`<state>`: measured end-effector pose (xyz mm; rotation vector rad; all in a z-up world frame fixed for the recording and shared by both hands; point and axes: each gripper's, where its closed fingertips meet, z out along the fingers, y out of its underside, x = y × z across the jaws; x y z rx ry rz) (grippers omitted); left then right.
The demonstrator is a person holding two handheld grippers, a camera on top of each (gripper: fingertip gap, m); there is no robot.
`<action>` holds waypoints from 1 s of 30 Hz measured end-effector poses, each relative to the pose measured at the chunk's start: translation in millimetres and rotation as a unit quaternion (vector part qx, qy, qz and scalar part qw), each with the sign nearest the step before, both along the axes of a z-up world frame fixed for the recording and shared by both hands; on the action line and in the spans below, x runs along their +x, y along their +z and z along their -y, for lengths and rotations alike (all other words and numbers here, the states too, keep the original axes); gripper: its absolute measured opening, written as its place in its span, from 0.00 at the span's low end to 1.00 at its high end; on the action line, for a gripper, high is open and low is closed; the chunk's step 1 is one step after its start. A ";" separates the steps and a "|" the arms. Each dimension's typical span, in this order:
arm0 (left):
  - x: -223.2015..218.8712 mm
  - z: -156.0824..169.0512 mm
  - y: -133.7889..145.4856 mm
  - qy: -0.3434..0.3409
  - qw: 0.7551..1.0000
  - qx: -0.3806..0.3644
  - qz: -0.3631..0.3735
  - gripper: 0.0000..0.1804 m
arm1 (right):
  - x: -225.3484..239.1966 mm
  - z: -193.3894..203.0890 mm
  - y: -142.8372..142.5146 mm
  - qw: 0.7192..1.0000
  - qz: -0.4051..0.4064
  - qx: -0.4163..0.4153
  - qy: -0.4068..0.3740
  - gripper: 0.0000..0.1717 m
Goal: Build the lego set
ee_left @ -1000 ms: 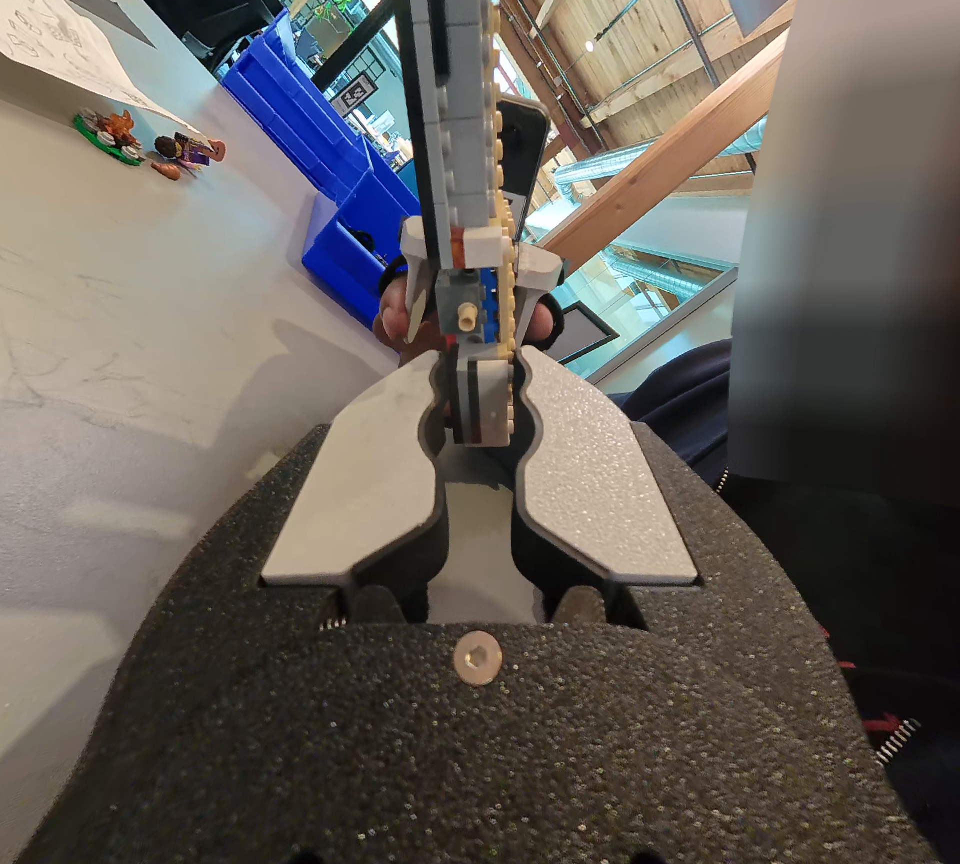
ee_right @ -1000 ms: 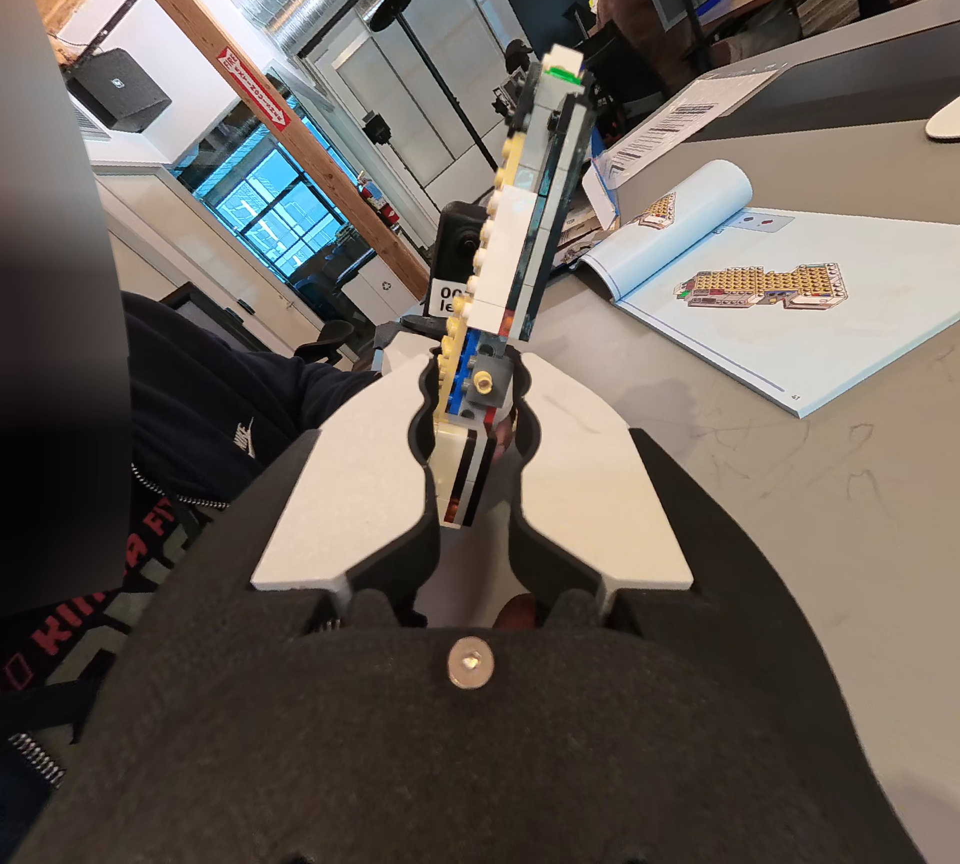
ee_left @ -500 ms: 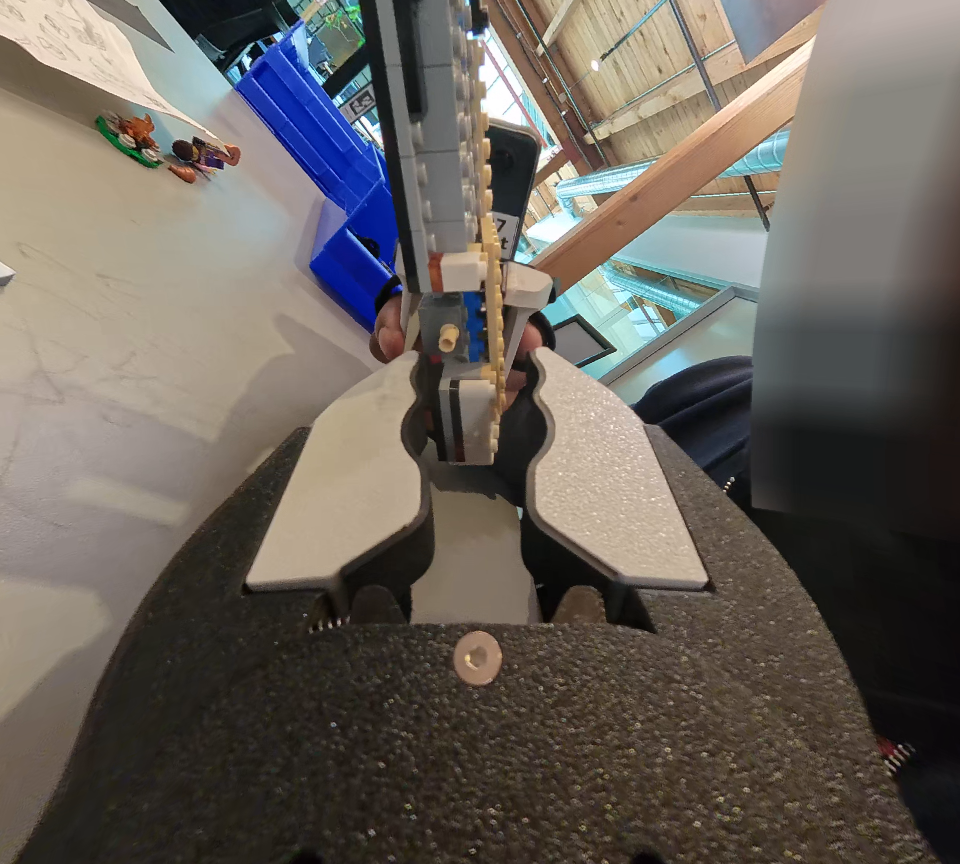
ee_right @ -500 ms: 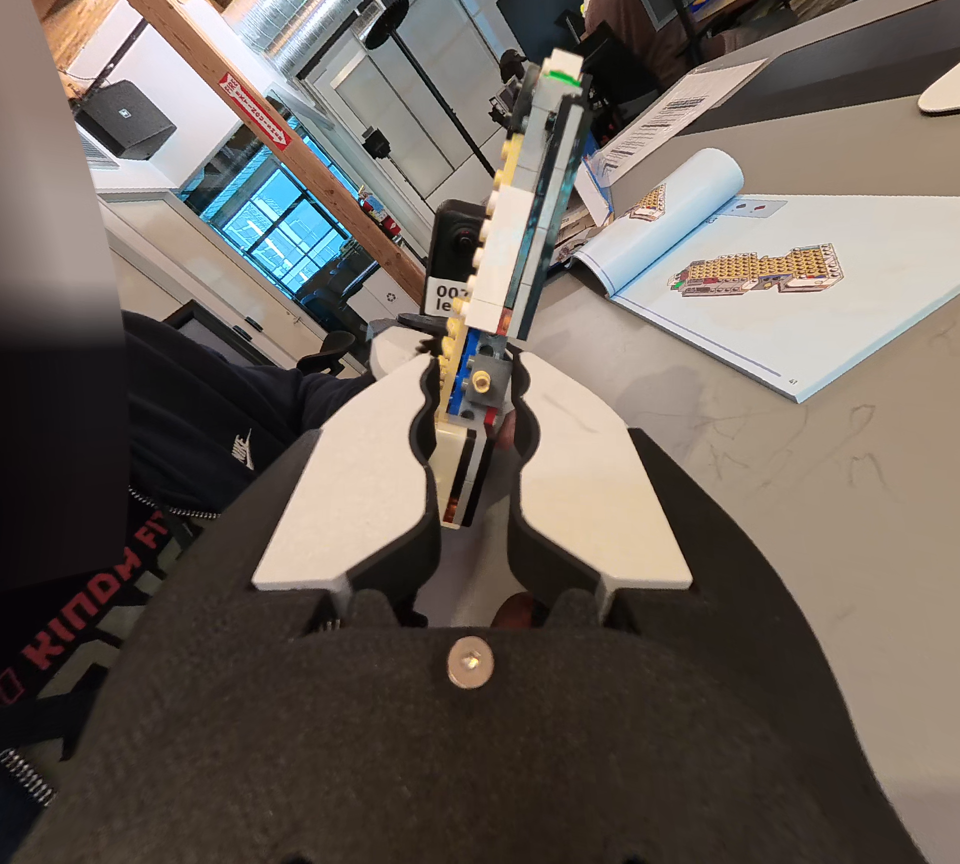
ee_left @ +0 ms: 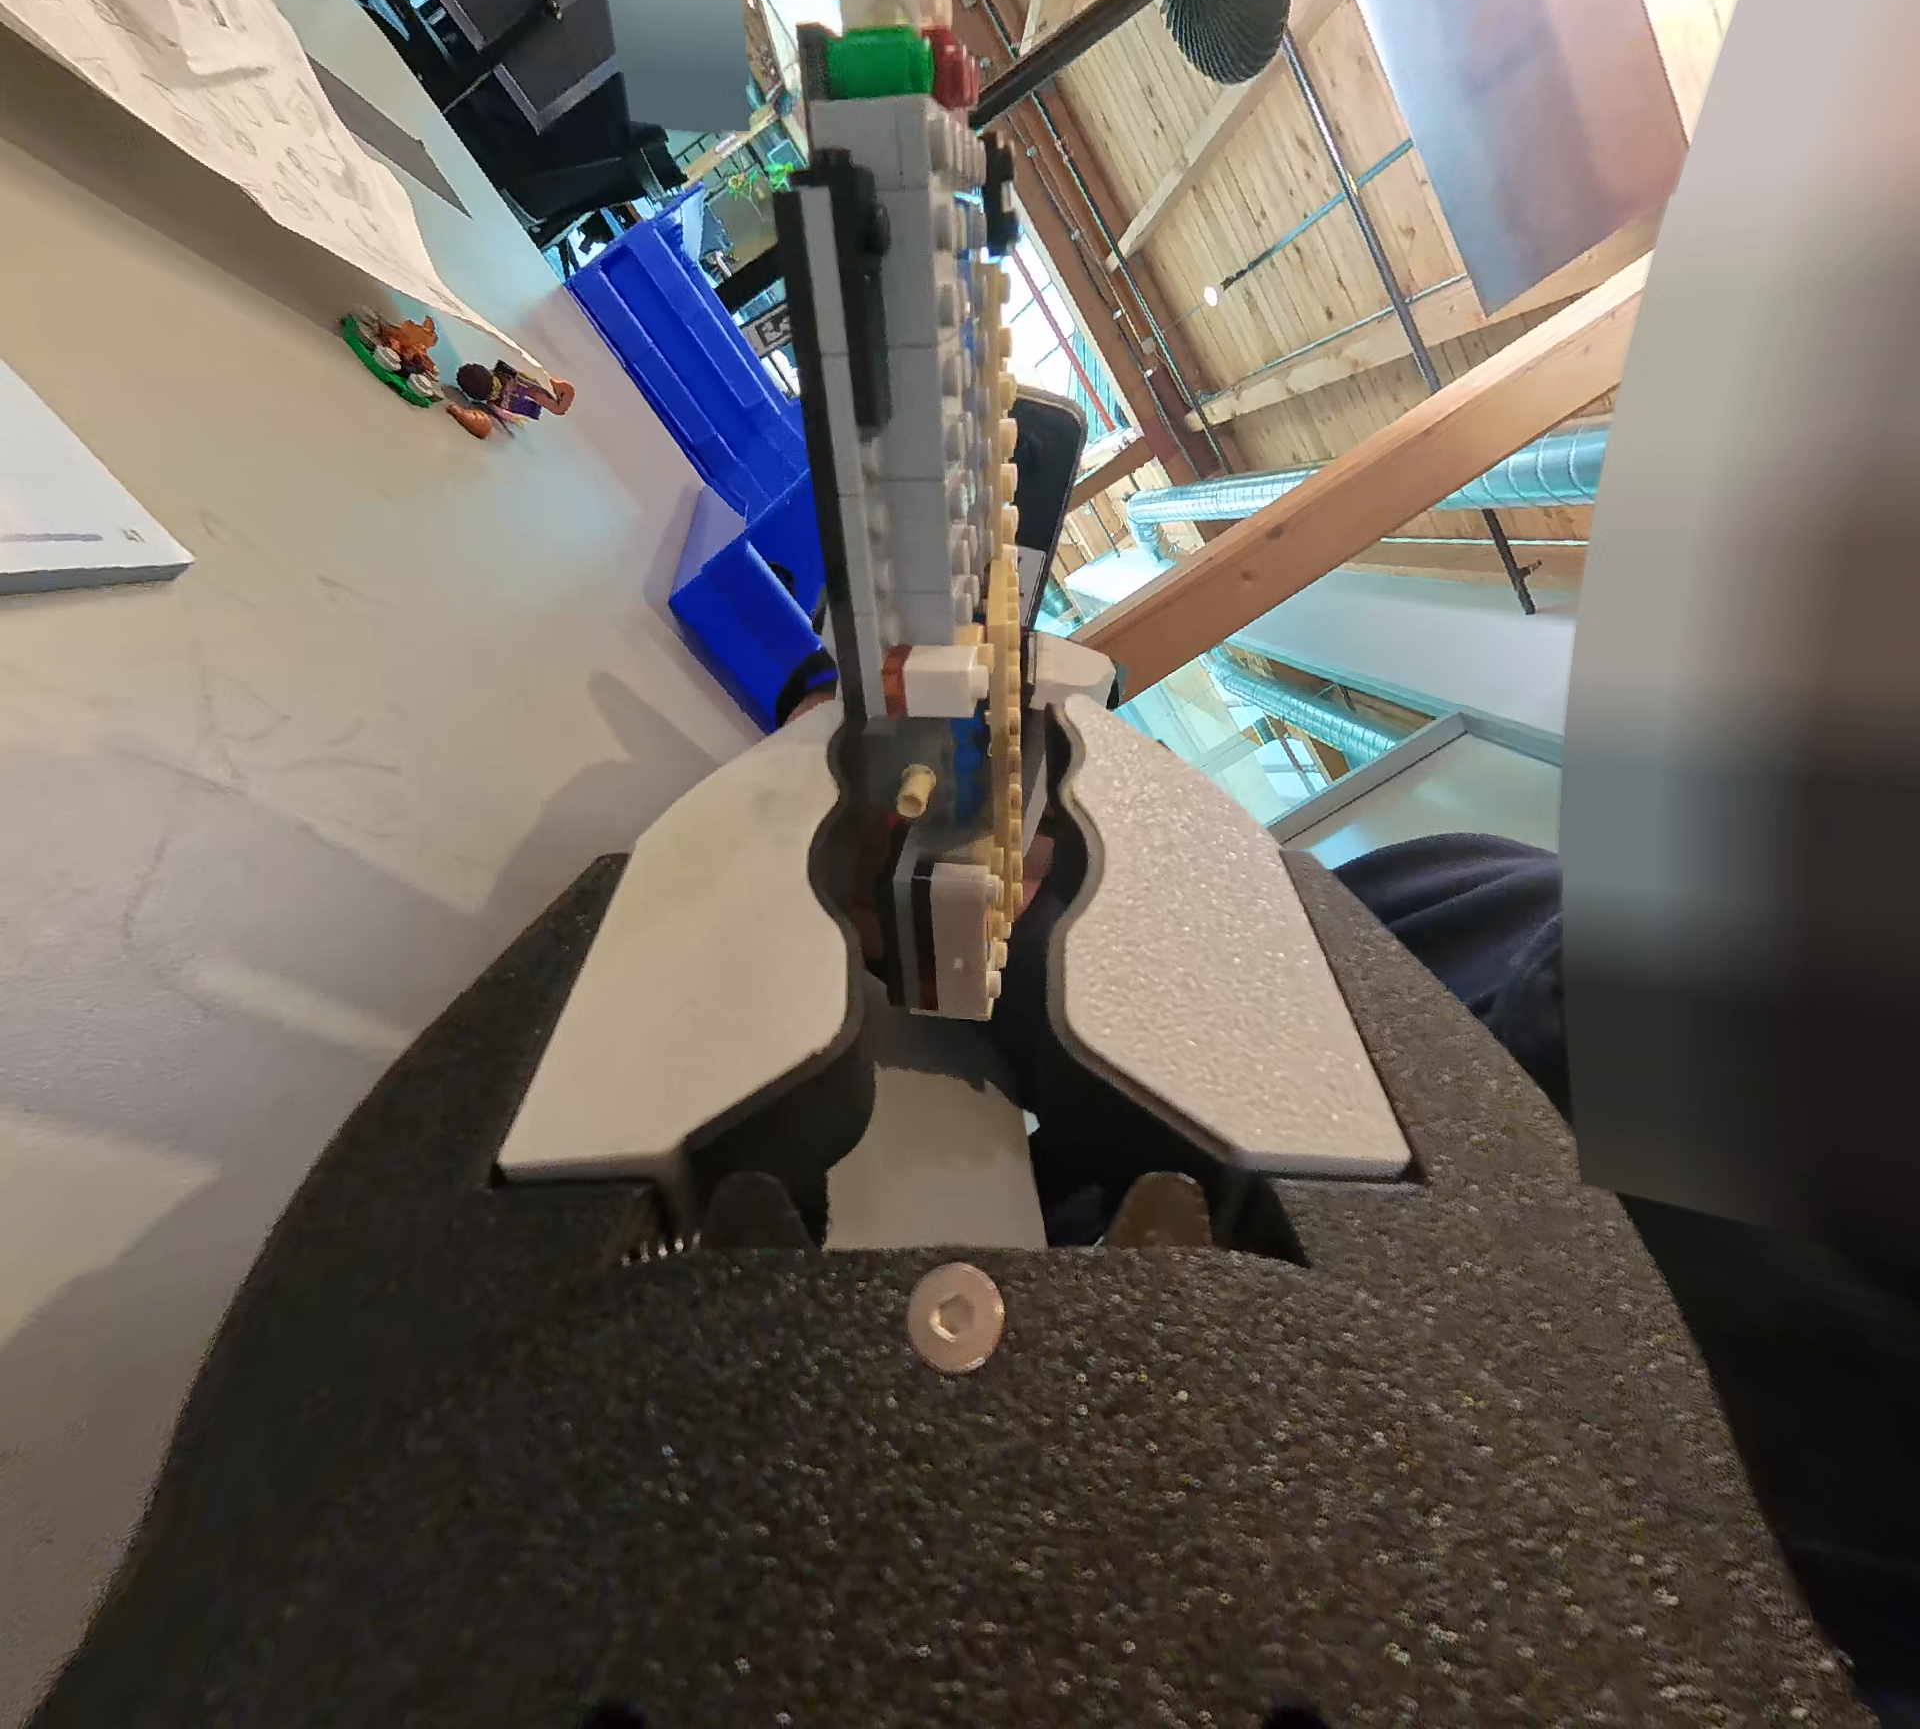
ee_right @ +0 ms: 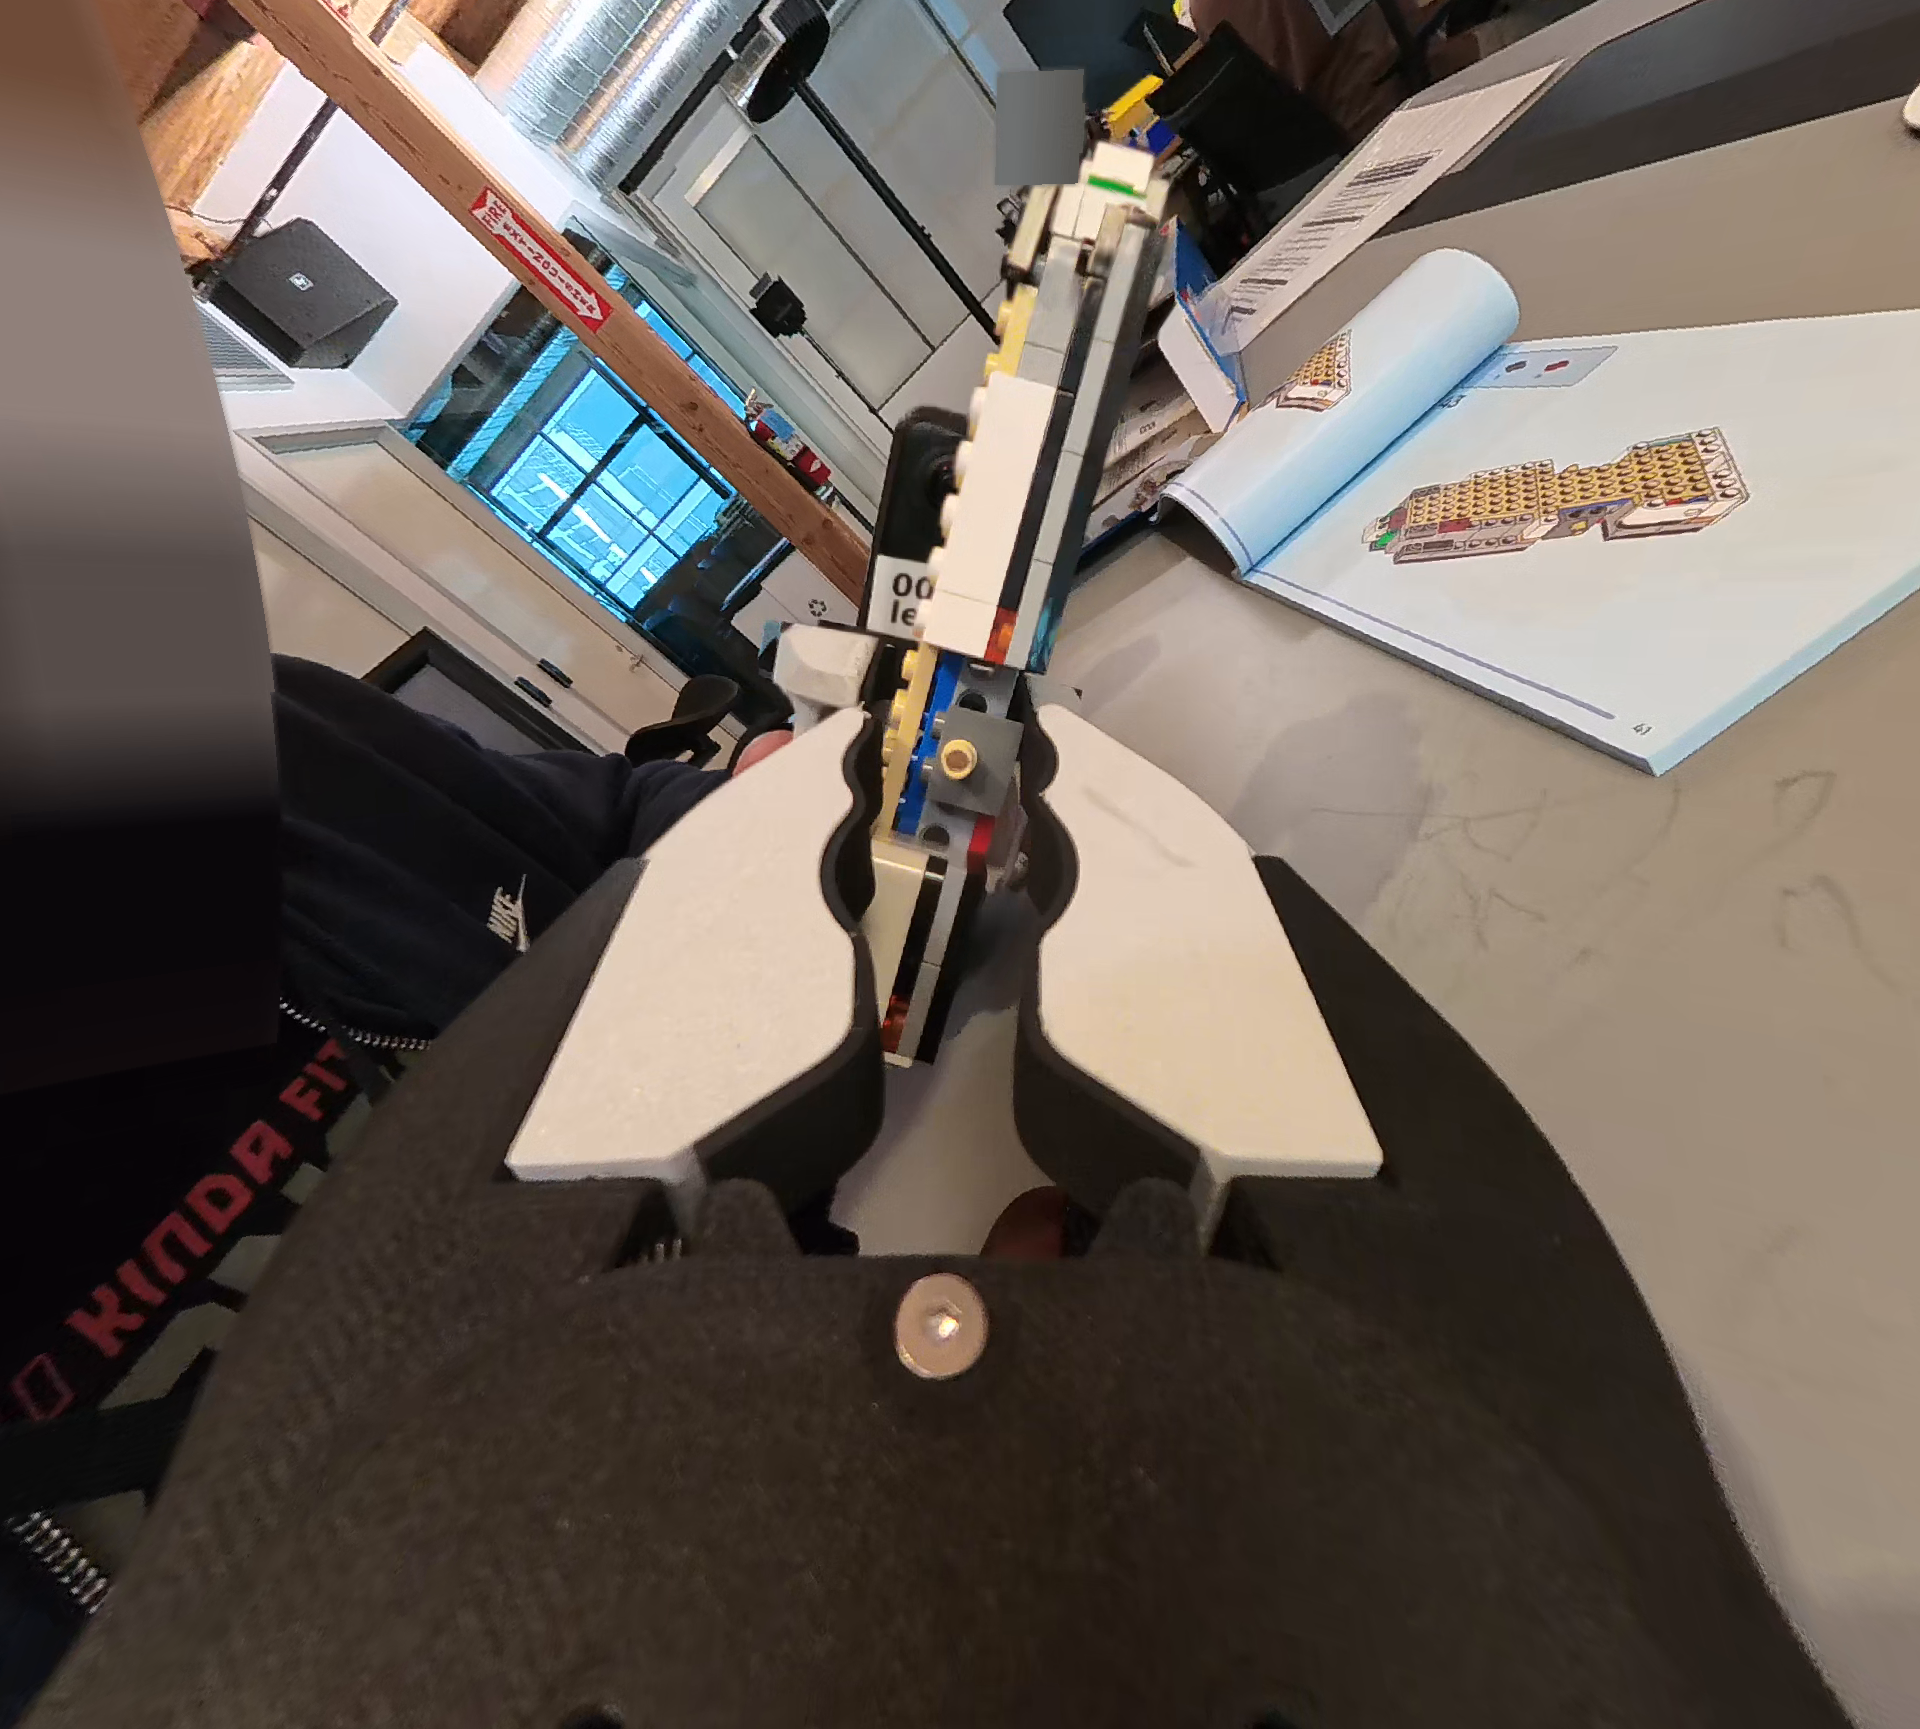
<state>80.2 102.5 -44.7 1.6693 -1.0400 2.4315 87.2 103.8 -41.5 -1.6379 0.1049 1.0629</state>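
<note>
The brick model (ee_right: pixel 1023 474) stands on edge above the table (ee_right: pixel 1455 900), its narrow lower end caught between the two grippers, which face each other. The right gripper (ee_right: pixel 951 744) clamps that end, both pads pressed to its sides, so the long slab stays upright. The left gripper (ee_left: pixel 951 744) stands parted around the same end, with gaps visible at both pads. Beside the model, blue bins (ee_left: pixel 686 391) sit at the table's edge; what they contain is hidden. An open booklet (ee_right: pixel 1558 536) lies beyond the model.
</note>
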 end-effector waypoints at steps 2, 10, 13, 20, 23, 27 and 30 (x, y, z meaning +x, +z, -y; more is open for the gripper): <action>-0.3 1.1 -0.8 -0.001 1.000 -0.007 0.000 0.17 | 0.2 -0.3 0.8 1.000 -0.007 0.003 -0.001 0.15; 0.1 4.9 -4.3 -0.001 1.000 -0.002 -0.004 0.15 | -0.5 -1.2 3.3 1.000 -0.009 0.022 -0.011 0.15; -0.1 4.1 -6.0 0.002 1.000 -0.006 -0.008 0.15 | -1.3 -1.8 2.3 1.000 -0.005 0.023 -0.011 0.14; -4.4 5.2 -1.5 0.000 1.000 0.012 0.011 0.14 | -5.9 0.2 6.1 0.999 0.028 0.030 -0.006 0.15; -5.3 5.6 -0.3 -0.001 1.000 0.020 0.014 0.14 | -6.9 1.1 6.7 0.999 0.036 0.030 -0.003 0.15; -6.8 6.5 2.1 -0.005 0.999 0.029 0.023 0.13 | -8.6 2.4 8.8 0.998 0.046 0.036 -0.002 0.15; -7.9 7.6 3.0 -0.011 0.999 0.036 0.027 0.13 | -9.6 3.5 9.9 0.998 0.052 0.039 0.003 0.15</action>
